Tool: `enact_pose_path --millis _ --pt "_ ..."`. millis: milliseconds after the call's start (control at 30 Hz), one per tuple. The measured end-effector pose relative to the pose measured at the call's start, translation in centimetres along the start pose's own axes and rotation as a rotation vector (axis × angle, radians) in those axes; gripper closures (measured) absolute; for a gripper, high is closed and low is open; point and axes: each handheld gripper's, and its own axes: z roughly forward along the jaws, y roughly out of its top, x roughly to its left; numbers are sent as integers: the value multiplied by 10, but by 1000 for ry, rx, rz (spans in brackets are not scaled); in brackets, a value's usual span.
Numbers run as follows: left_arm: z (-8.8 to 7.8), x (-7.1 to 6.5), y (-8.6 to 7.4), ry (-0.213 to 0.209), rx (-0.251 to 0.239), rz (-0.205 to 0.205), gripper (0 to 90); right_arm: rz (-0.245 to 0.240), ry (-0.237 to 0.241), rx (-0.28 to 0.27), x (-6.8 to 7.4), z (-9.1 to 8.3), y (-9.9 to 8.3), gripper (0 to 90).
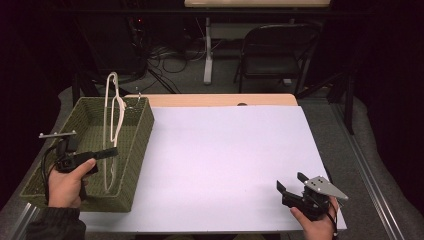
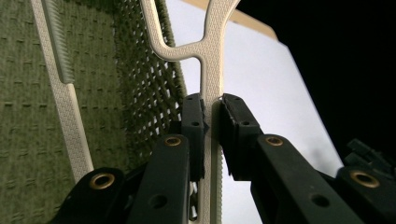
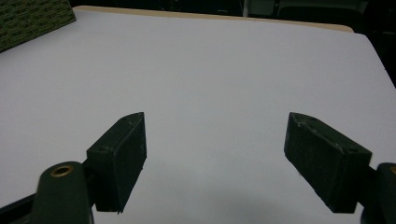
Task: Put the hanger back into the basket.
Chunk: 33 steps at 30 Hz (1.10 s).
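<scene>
High view shows me holding one claw in each hand over a white surface (image 1: 225,165). My left claw (image 1: 111,152) is at the left side, above a green woven basket (image 1: 137,145). It pinches a white plastic hanger (image 1: 113,115). The hanger stands up tall in the basket. Its hook end pokes up past the far rim, and its lower end reaches down inside the basket near the side wall that is next to the white surface.

Left gripper view looks along my left claw (image 2: 212,119). The two black pads press on a thin flat bar of the hanger (image 2: 212,65), one on each side. Just above the pads, the bar splits into two arms like the letter Y. Another long strip of the hanger runs down at the left, in front of the green weave of the basket (image 2: 28,140).

My right claw (image 1: 291,186) sits near the front right corner of the surface, far from the basket. My right hand (image 1: 317,225) holds it from below. A grey three-cornered plate sits on top of it.

Right gripper view shows my right claw (image 3: 215,158) spread wide, with the white surface (image 3: 219,79) between the two pads. It holds nothing. A corner of the basket (image 3: 32,18) peeks in at the top left.
</scene>
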Motion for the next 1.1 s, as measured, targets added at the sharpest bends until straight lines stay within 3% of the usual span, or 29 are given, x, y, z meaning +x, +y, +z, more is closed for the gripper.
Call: enact_pose_path --millis 433,533,600,967,1100 --pt "-3 14 -19 1 -89 -94 803 2 3 -1 -1 1 -1 210" --pt "-6 20 -24 -24 -126 -155 802 1 6 4 0 1 -1 210" --pt "-7 26 -30 -62 -164 -222 803 2 4 -8 0 2 -1 210" --pt "-4 34 -41 -107 -200 -305 802 2 6 -4 -1 2 -1 210" --pt "-3 35 -43 -93 -195 -311 800 2 5 -8 0 2 -1 210"
